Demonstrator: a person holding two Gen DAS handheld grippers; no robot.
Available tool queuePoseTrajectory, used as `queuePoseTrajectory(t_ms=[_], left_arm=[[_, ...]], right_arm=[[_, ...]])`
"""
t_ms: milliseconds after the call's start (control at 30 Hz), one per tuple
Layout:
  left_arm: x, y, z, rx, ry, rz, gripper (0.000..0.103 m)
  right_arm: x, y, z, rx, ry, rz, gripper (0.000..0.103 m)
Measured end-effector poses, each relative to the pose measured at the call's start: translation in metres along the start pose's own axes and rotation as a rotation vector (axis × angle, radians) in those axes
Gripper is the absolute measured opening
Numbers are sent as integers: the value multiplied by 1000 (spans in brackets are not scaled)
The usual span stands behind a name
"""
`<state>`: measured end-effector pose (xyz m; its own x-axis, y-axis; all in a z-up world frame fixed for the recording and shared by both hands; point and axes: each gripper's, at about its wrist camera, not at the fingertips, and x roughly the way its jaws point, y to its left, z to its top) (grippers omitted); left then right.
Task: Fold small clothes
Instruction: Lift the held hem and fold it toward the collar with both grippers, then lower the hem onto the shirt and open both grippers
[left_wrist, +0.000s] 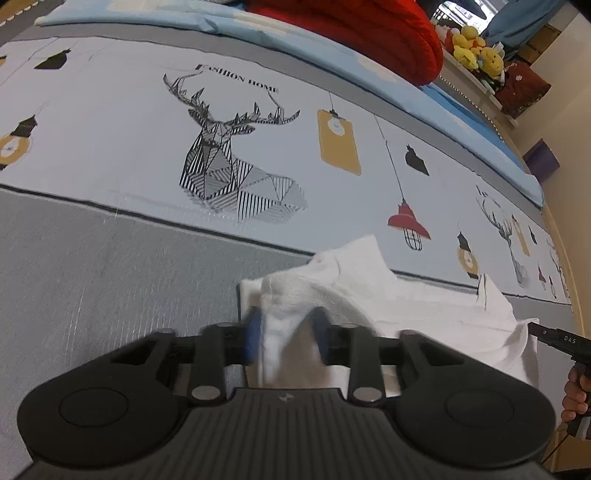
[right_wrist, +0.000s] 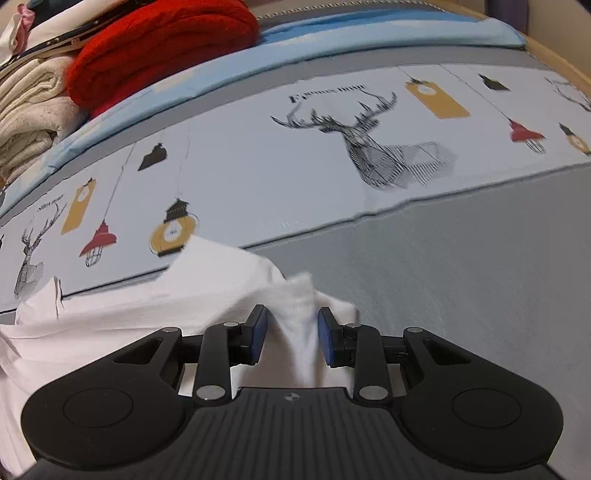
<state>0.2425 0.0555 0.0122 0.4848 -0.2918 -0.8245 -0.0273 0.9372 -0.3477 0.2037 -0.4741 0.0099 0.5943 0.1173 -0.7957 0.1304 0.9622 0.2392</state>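
Observation:
A small white garment (left_wrist: 424, 310) lies on the grey band of the bedspread (left_wrist: 110, 258). My left gripper (left_wrist: 286, 332) has a bunched fold of the white cloth between its blue pads, jaws part open around it. My right gripper (right_wrist: 291, 332) stands the same way around another fold of the white garment (right_wrist: 147, 306), blue pads either side of the cloth with a gap showing. The right gripper's body also shows at the right edge of the left wrist view (left_wrist: 561, 341). The cloth is lifted in a ridge at each gripper.
The bedspread carries deer and lamp prints (left_wrist: 229, 162). A red folded knit (left_wrist: 369, 33) and a light blue sheet (left_wrist: 258, 33) lie at the far side. Cream folded clothes (right_wrist: 29, 110) are stacked far left. Yellow plush toys (left_wrist: 476, 51) sit beyond the bed.

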Motion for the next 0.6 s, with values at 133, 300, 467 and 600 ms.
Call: queuePoseTrajectory(t_ms=[133,300,467,600], left_arm=[[-7,2,11,-9,-91,22,5],[-12,-4,23,15,-207,48,5],[3,-5,32,-2,-200,80,5],[14,-1,35,-25,-199,119,5]], right_arm=[[-1,4,12,39,-75,8,8],[-6,-4,29,164,-192,-19,7],[10,-2,35,207,-192,-67,7],[20,4,37,200,-211,-83,7]])
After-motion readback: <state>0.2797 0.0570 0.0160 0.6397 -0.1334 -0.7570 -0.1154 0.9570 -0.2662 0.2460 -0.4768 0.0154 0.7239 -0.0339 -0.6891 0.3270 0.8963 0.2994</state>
